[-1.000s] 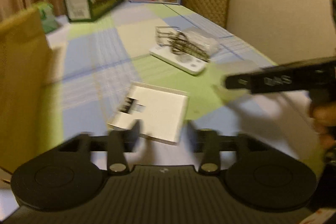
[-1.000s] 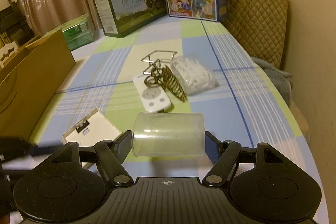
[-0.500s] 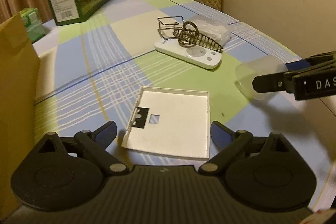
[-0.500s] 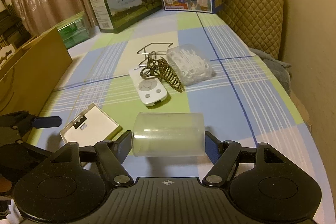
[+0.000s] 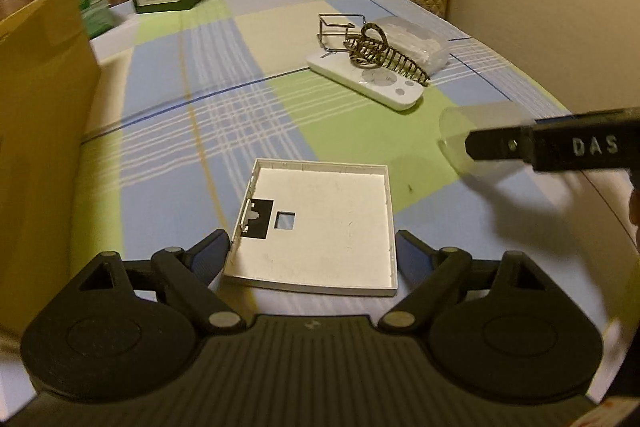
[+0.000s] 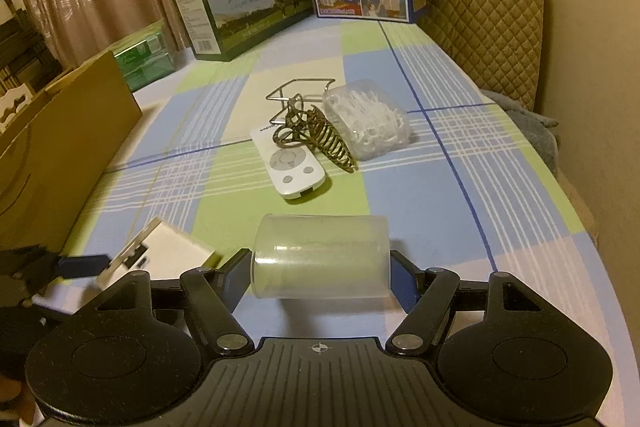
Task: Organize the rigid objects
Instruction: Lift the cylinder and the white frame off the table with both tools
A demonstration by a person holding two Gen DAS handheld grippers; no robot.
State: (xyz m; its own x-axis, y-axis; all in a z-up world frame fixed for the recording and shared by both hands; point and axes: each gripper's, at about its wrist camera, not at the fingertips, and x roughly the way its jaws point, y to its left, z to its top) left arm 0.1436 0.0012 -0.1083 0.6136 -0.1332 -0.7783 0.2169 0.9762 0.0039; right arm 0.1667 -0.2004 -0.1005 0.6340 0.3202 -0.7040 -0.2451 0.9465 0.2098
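Note:
A flat white square plastic cover lies on the checked tablecloth, its inside facing up. My left gripper straddles its near end, one fingertip at each side edge; the jaws are closing, and a thin gap still shows on the right. In the right wrist view the cover lies at the lower left with a left finger beside it. My right gripper is shut on a translucent plastic cup, held sideways above the cloth. That cup and a right finger show at the left wrist view's right edge.
Mid-table lie a white remote, a bronze hair claw, a wire frame and a clear box of white picks. A cardboard box stands on the left. Two milk cartons and a quilted chair back stand at the far end.
My left gripper opened wide, dropped toward the white cover and now has it between its fingertips, jaws narrower than half a second ago. The right gripper still holds the cup in place.

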